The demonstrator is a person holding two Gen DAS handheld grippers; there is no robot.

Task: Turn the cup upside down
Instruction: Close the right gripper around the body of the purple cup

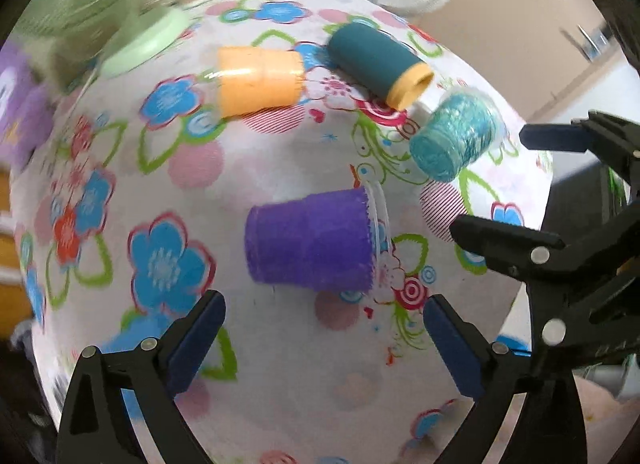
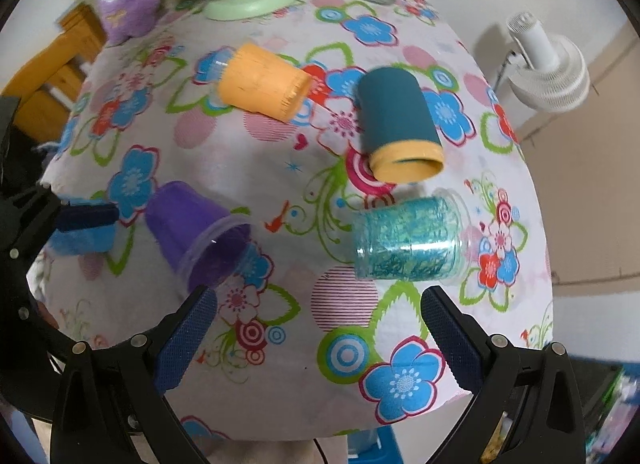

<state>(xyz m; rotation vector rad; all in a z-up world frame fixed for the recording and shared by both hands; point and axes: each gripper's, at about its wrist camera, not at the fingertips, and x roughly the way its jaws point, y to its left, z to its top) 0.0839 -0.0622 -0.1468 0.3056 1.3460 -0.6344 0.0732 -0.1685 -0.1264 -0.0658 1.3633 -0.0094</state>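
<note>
Since both tongs hang spread and empty, nothing is gripped yet. Left tongs (image 1: 324, 338) sit nearest the purple cup (image 1: 310, 242), which lies on its side on the worktop (image 1: 256, 167) at 12 o'clock, rim toward 3. Straddle the mid-wall, close gently, lift, rotate rim-down. Farther off, around 1 o'clock: glitter cup (image 1: 452, 131), teal cup (image 1: 376, 63).

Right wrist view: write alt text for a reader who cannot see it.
Four cups lie on their sides on a flowered tablecloth: a purple cup, an orange cup, a teal cup with a yellow rim and a glittery blue cup. The open right claw hovers in front of them, holding nothing; the left claw reaches in beside the purple cup.
</note>
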